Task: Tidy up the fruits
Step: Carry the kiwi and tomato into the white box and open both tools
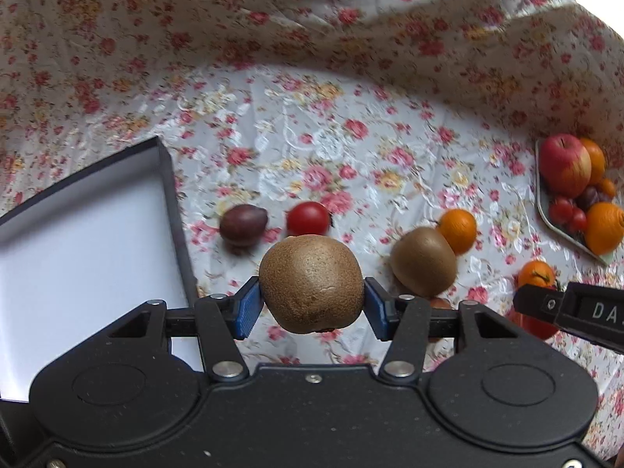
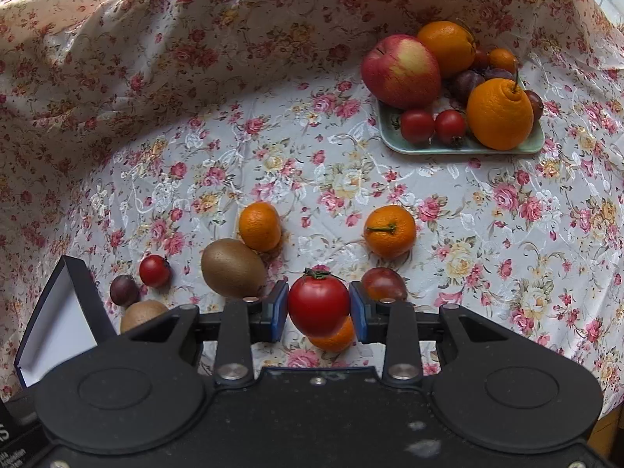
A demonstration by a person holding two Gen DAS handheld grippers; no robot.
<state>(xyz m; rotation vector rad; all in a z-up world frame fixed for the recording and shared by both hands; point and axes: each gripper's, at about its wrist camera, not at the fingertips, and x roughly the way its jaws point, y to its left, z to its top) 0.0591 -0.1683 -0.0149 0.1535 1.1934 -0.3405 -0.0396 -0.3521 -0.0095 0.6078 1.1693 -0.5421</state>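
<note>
Left gripper (image 1: pixel 312 306) jaws pinching a kiwi (image 1: pixel 311 283) (lifted), right gripper (image 2: pixel 318 310) jaws pinching a tomato (image 2: pixel 318 304)

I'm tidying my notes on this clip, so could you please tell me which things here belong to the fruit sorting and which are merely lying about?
In the job:
- left gripper holding a kiwi
- right gripper holding a tomato
- open box
- tray of fruit
- loose kiwi, mandarins, plum

Just there:
- floral cloth

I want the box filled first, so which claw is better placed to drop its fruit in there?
Probably left. The left claw grips a kiwi right beside the open box. The right claw grips a tomato farther away.
</note>
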